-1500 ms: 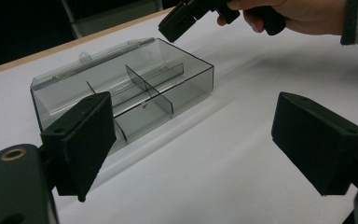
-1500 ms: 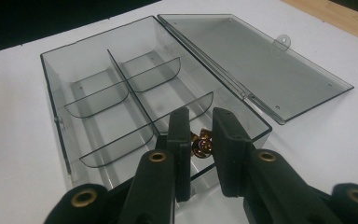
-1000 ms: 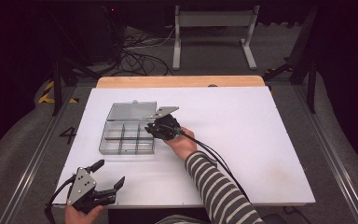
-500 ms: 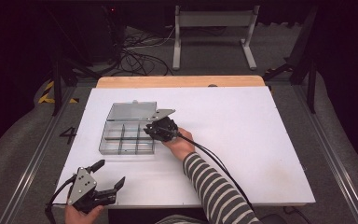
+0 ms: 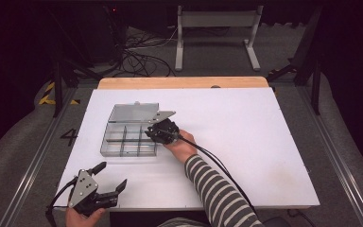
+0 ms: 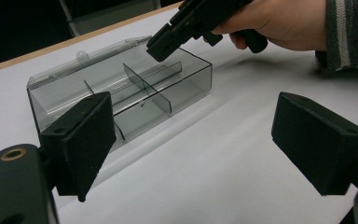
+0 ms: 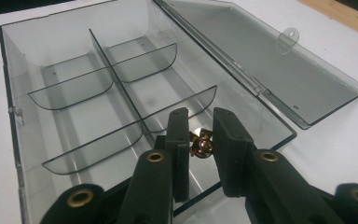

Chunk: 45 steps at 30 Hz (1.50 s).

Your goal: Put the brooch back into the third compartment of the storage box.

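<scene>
The right gripper (image 7: 200,144) pinches a small brass-coloured fitting (image 7: 201,145), perhaps a nut, over the near-right cell of the clear divided box (image 7: 51,70). It looks hard, light and slippery, best held across its flats. The box's cells look empty, its lid (image 7: 270,65) laid open. The left gripper (image 5: 108,177) hangs unclenched, holding nothing, near the table (image 5: 246,123) edge.

Below the right gripper (image 7: 199,140) the clear box (image 5: 123,139) is open, but thin dividers (image 7: 121,93) cross its floor, so each compartment is narrow. Behind it the lid (image 7: 270,60) lies flat. Around the left gripper (image 5: 108,177) the white table (image 5: 246,127) is bare.
</scene>
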Each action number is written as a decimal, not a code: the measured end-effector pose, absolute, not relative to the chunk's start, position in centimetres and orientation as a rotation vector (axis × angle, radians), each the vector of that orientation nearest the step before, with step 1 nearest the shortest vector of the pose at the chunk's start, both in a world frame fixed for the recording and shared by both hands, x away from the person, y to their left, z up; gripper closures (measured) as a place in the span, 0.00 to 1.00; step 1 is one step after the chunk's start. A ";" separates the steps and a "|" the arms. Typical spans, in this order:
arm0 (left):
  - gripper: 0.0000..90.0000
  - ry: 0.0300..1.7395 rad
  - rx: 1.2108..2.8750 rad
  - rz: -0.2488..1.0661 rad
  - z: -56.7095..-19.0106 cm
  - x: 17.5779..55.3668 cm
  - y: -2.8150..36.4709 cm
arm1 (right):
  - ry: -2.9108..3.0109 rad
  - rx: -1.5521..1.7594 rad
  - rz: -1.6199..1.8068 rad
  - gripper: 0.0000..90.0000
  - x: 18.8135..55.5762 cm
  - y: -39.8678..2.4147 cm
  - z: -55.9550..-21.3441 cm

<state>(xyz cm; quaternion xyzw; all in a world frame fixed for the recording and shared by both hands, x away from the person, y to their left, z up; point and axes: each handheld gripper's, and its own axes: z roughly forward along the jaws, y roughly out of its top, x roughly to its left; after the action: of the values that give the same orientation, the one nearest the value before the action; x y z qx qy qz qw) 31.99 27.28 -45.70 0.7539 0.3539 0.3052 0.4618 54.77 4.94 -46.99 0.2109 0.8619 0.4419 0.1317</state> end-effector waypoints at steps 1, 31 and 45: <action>0.16 0.868 1.858 0.749 -45.7 32.0 27.3 | 2.501 0.612 1.284 0.82 54.7 4.9 -46.9; 0.16 0.873 1.865 0.741 -45.8 32.2 27.2 | 2.497 0.555 1.263 0.20 52.3 3.0 -42.2; 0.16 0.881 1.857 0.737 -45.8 32.3 27.2 | 2.463 0.547 1.355 0.17 51.1 1.2 -40.5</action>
<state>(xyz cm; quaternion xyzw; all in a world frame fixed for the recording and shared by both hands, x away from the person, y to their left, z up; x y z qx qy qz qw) 32.28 27.16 -45.83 0.7547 0.3579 0.2994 0.4611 51.07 1.25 -40.52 0.1893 0.8518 0.4686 0.1383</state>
